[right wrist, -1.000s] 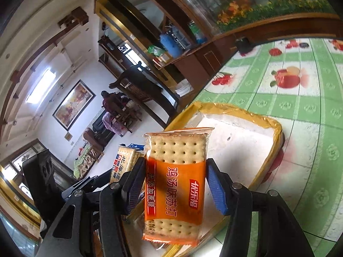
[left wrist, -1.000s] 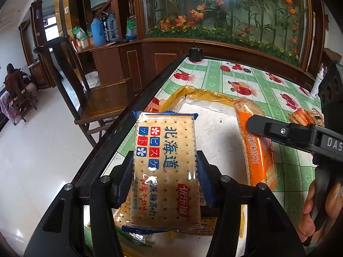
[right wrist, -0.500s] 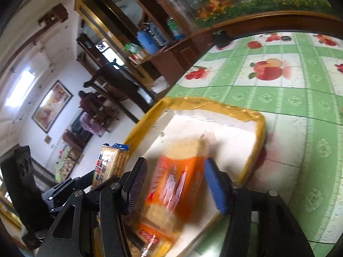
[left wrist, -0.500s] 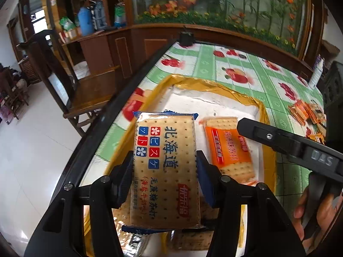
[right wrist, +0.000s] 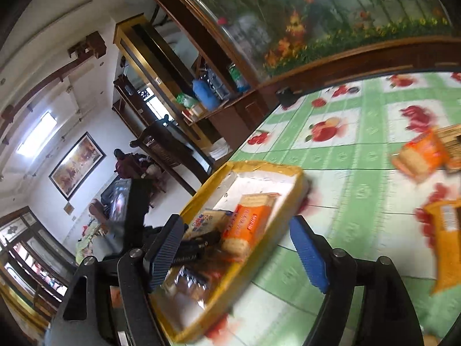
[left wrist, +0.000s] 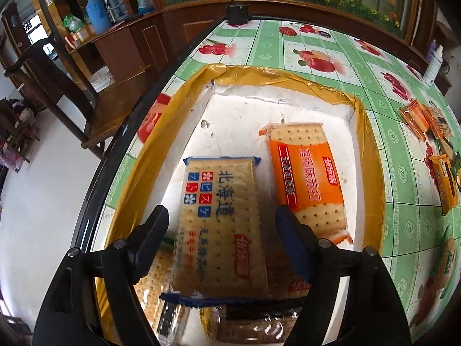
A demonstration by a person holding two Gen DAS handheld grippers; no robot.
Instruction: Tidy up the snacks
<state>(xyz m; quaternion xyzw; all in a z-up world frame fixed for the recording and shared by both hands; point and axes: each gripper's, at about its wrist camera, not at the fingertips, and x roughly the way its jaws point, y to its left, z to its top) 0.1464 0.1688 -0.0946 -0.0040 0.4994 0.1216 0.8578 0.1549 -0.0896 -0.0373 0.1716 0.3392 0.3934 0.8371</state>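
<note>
Left gripper (left wrist: 222,225) opening, its jaws no longer clamping the blue cracker pack (left wrist: 220,227) above the foam tray (left wrist: 371,155) at lower centre; it may land crooked on packs beneath, while the right gripper (right wrist: 236,250) opens empty

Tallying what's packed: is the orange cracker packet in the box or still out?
In. The orange cracker packet lies flat on the white floor of the box, beside the blue cracker packet.

Left gripper (left wrist: 222,225) pitched steeply down, jaws opening, pads standing clear of the blue-edged cracker packet (left wrist: 219,225) between them. Right gripper (right wrist: 236,248) tilted shallowly down, jaws opening with nothing between; left gripper's black body sits at its 9 o'clock.
</note>
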